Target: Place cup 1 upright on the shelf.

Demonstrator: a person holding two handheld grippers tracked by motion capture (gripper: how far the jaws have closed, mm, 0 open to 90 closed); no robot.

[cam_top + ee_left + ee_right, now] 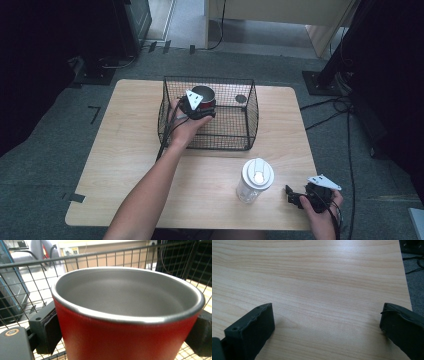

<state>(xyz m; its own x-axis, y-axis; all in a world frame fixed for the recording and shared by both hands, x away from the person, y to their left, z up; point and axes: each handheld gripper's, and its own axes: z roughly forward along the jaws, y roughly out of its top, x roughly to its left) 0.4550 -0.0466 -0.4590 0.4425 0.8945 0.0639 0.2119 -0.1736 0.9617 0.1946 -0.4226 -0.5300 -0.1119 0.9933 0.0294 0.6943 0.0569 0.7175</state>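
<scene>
A red cup (pixel 204 96) with a grey metal inside sits inside the black wire basket (pixel 250 120), near its far left. My left gripper (pixel 200 108) is shut on the red cup (pixel 130 322), one black pad (pixel 46 330) pressed on each side of its wall. Basket wires (pixel 32 272) run behind the cup in the left gripper view. My right gripper (pixel 296 196) rests low at the table's near right corner, open, with bare wood between its pads (pixel 253 330).
A clear shaker bottle with a white lid (pixel 255 179) stands upright on the wooden table (pixel 130 150), just left of my right gripper. A small dark round thing (pixel 241 98) lies in the basket's far right. Cables (pixel 330 107) trail on the floor to the right.
</scene>
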